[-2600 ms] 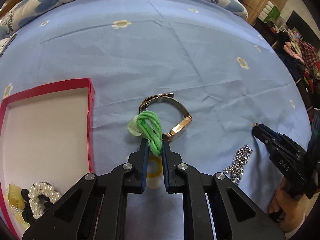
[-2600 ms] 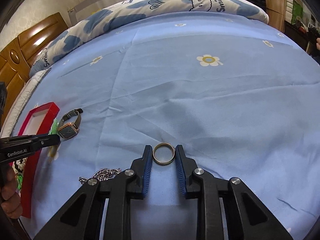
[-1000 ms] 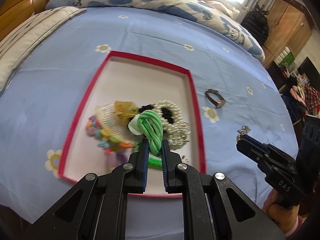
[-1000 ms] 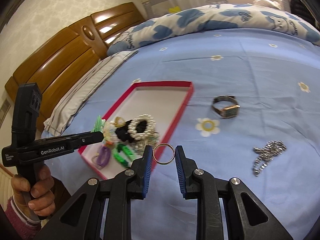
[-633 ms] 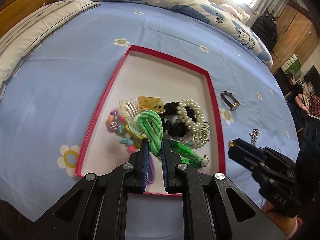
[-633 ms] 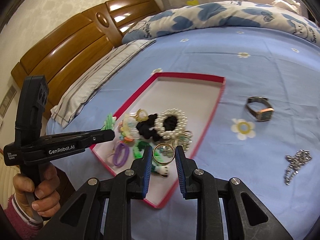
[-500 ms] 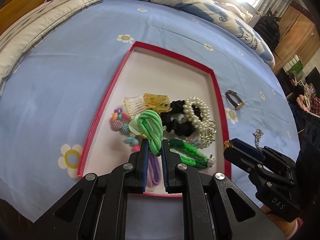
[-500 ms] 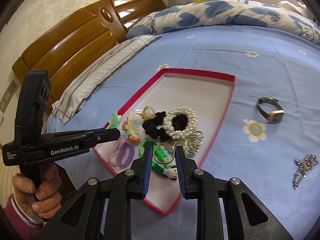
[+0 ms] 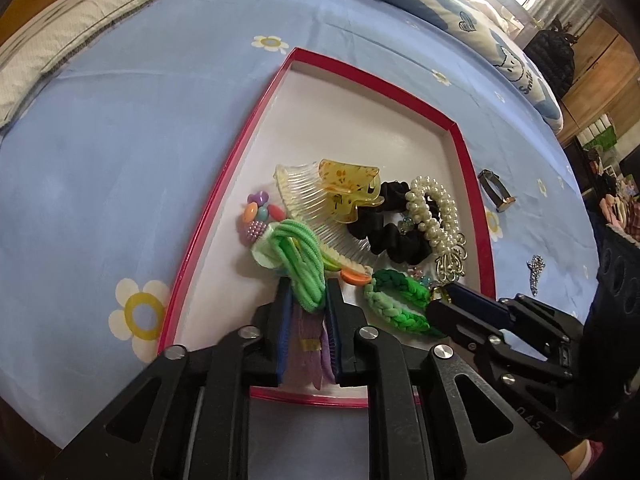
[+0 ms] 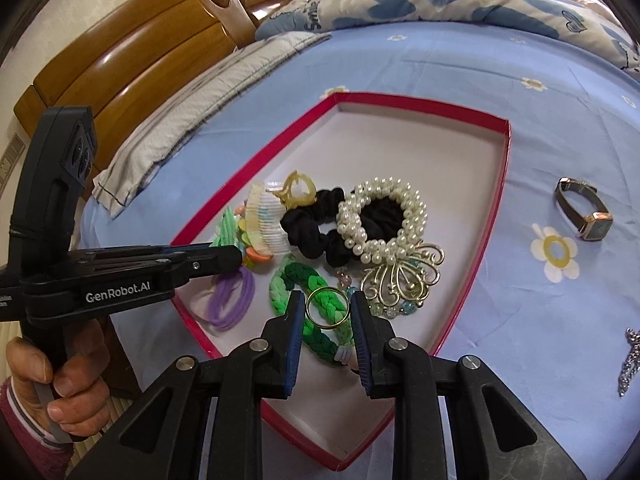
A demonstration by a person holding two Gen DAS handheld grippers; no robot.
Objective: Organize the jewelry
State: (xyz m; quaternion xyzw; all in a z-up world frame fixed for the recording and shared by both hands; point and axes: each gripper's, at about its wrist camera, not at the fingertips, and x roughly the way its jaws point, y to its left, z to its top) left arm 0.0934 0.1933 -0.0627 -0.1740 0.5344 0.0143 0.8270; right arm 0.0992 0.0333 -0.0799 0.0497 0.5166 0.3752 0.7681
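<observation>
A red-rimmed tray lies on the blue bedsheet and holds several hair pieces. My left gripper is shut on a green hair tie and holds it over the tray's near left part, above a purple tie. My right gripper is shut on a gold ring and holds it over a green braided band in the tray. The left gripper also shows in the right wrist view.
In the tray lie a clear claw clip, a black scrunchie, a pearl band and a gold ornament. A watch and a rhinestone clip lie on the sheet to the right. A wooden headboard stands behind.
Both grippers have carried their items from the open sheet to over the tray and have come lower and closer to its contents. Their holds have not changed.
</observation>
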